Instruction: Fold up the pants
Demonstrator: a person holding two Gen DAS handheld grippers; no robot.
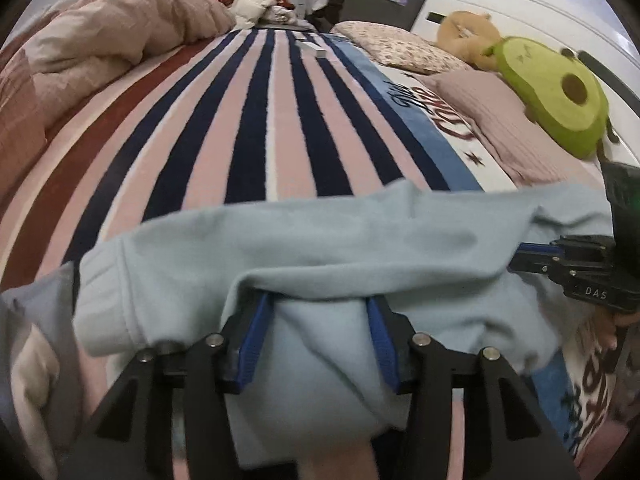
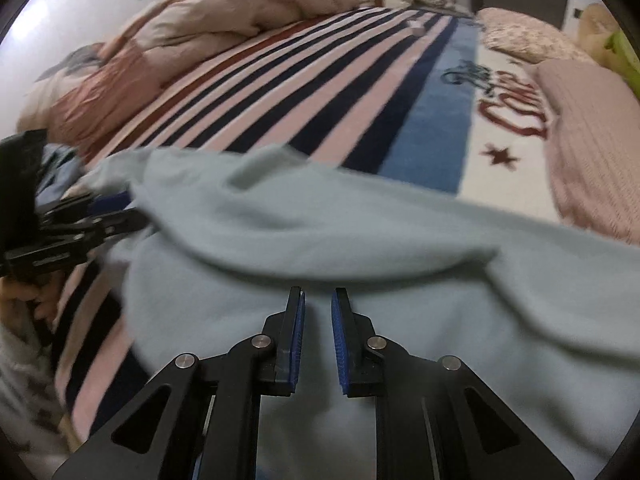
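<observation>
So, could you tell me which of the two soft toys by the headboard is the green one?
The avocado plush, green with a brown pit, nearer the left gripper; the tan plush behind it isn't green.

Soft, even indoor light, dim toward frame corners; black fisheye vignette ringed both views. Stripes of blanket (image 1: pixel 256 120) bowed by lens distortion. Pale blue pants (image 2: pixel 360 240) smeared by motion blur in right wrist view, upper fold edge soft. Faint shadow under pants fold. No glare.
</observation>
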